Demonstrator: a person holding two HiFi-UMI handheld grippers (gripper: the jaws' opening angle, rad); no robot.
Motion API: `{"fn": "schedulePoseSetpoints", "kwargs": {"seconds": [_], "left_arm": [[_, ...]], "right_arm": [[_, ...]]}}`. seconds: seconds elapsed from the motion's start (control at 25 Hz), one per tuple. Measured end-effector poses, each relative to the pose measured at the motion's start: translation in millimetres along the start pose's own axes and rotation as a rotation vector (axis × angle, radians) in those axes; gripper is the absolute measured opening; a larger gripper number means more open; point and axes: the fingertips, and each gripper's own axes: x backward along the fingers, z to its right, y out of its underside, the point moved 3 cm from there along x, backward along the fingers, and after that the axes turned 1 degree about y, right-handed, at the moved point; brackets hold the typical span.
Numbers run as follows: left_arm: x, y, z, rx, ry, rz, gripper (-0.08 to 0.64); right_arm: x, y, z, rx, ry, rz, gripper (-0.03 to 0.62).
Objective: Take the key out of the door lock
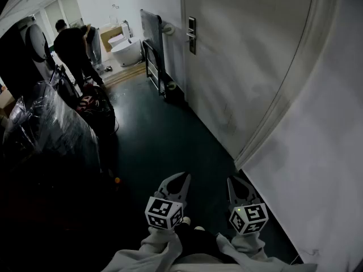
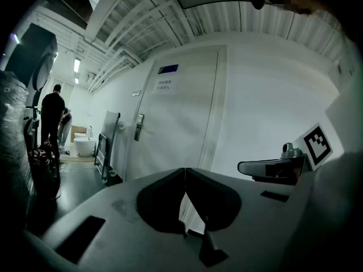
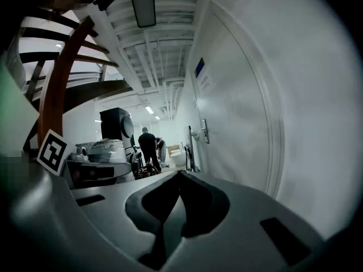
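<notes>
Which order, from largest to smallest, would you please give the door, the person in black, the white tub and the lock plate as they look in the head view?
1. door
2. person in black
3. white tub
4. lock plate

The person and tub stand far off, so their real sizes stay unsure.

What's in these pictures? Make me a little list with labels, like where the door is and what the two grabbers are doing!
door: white, along the right side
lock: on the door's far edge; key too small to see
left gripper: jaws together, empty, well short of the lock
right gripper: jaws together, empty, held low beside the left one
person: in dark clothes, standing at the far end
</notes>
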Motion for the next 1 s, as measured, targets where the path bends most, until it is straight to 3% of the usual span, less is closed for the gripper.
{"fn": "schedulePoseSetpoints", "kwargs": {"seconds": [0.32,1.0], "left_arm": [[6,8,11,-0.007,0.009,-0.003,0.014],[2,11,6,-0.017,-0.069,0.008,0.014]], "right_arm": [[11,14,-3,-0.049,0.014,-0.007,0.052],[13,21,17,-0.059,0.03,-0.008,0.052]]}}
